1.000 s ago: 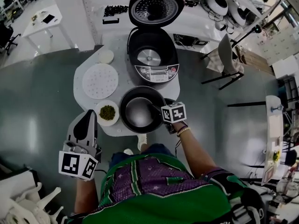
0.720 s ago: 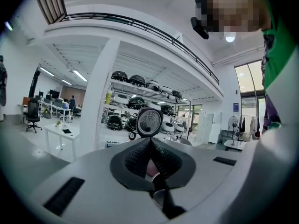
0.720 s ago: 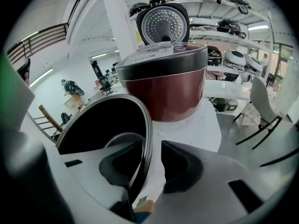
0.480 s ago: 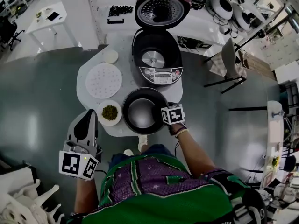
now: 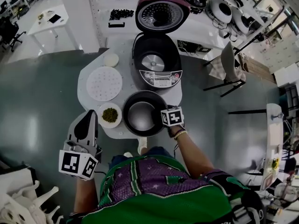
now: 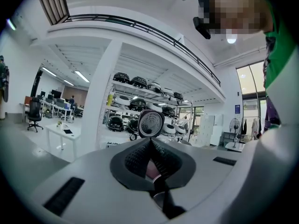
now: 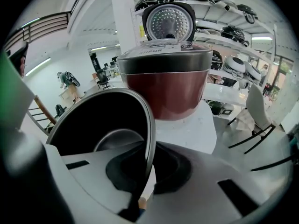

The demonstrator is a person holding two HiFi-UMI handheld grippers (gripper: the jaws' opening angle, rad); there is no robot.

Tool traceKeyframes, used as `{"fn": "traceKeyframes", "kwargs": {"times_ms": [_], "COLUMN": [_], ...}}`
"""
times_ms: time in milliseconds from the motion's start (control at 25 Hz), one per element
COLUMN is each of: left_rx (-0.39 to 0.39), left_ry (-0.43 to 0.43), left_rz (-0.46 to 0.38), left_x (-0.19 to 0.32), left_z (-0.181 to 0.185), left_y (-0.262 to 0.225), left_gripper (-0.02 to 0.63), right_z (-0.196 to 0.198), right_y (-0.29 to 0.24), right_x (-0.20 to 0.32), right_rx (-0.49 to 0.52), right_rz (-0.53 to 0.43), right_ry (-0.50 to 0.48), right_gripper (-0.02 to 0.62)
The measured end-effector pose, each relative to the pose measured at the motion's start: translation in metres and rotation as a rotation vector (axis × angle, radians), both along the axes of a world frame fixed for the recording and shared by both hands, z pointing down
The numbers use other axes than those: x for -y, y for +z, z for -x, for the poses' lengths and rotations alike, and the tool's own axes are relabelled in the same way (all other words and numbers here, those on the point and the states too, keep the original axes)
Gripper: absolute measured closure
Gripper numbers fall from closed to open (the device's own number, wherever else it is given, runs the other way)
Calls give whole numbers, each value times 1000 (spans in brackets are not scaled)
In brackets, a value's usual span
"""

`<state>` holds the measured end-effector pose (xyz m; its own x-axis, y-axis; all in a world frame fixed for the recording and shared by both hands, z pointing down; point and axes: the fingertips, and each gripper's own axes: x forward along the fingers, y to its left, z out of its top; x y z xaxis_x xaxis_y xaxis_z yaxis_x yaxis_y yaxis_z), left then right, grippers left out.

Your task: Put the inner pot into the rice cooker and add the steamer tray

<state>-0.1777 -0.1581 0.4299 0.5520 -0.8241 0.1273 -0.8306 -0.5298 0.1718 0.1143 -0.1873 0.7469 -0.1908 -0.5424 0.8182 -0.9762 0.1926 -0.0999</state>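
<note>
Inner pot (image 5: 139, 118) rim between right gripper (image 7: 146, 171) jaws

White table (image 5: 122, 55) before me: open rice cooker (image 5: 156, 62), inner pot (image 5: 142, 118), steamer tray (image 5: 104, 83), bowl (image 5: 110, 115) of green bits, small white disc (image 5: 111, 59).

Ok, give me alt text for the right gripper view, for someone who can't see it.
The right tool has just closed its jaws on the rim of the dark inner pot, which stands on a white table. Behind it sits the red rice cooker, its lid raised open.
</note>
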Motion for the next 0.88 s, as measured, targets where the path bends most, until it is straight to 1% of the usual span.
{"fn": "traceKeyframes", "kwargs": {"times_ms": [200, 400, 520, 680, 880], "left_rx": [3, 0, -6, -19, -35], "left_ry": [-14, -26, -28, -30, -29], "left_rz": [-21, -35, -45, -61, -85], "left_x": [-3, -8, -13, -22, -33], "left_z": [4, 11, 14, 19, 25], "left_y": [-11, -19, -23, -31, -43], "left_gripper": [584, 584, 584, 584, 586], "right_z": [-3, -1, 0, 2, 8], "right_y": [-2, -12, -21, -41, -74], "right_x": [-3, -7, -11, -21, -29], "right_rx": [14, 66, 75, 70, 95], "right_rz": [8, 7, 7, -3, -24], "right_ry": [9, 9, 6, -8, -14], "right_gripper": [584, 585, 584, 584, 584]}}
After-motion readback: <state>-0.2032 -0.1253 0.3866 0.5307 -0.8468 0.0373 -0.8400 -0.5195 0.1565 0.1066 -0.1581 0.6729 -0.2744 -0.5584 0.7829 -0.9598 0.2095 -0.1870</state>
